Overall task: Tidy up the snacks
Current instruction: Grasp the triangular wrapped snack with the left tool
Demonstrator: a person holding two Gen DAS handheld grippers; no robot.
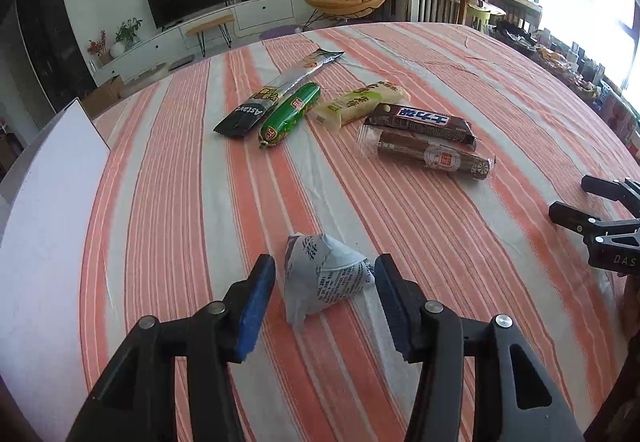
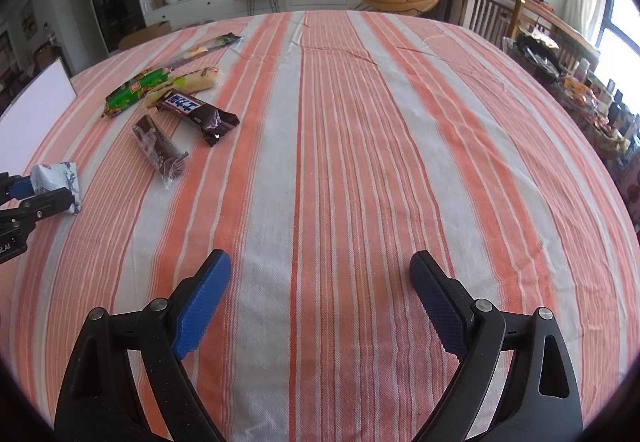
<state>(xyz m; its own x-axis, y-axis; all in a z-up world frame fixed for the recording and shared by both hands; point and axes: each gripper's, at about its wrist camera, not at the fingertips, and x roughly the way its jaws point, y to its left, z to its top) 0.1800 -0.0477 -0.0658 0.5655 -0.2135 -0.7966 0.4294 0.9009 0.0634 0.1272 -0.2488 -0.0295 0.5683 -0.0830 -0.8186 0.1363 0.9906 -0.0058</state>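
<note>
My left gripper (image 1: 325, 266) is open with a white and blue wrapped snack (image 1: 322, 278) lying on the cloth between its fingers; the right pad touches it, the left pad stands a little apart. It also shows in the right wrist view (image 2: 56, 177). Farther back lie a Snickers bar (image 1: 420, 121), a brown bar in clear wrap (image 1: 432, 155), a green sausage (image 1: 290, 113), a yellow-green pack (image 1: 356, 101) and a long black and silver pack (image 1: 276, 89). My right gripper (image 2: 320, 262) is open and empty over bare cloth.
The table has an orange and white striped cloth (image 2: 360, 161). A white board (image 1: 44, 201) lies at the left edge. The right gripper shows at the right edge of the left wrist view (image 1: 588, 201). Chairs and a cluttered shelf stand beyond the far right side.
</note>
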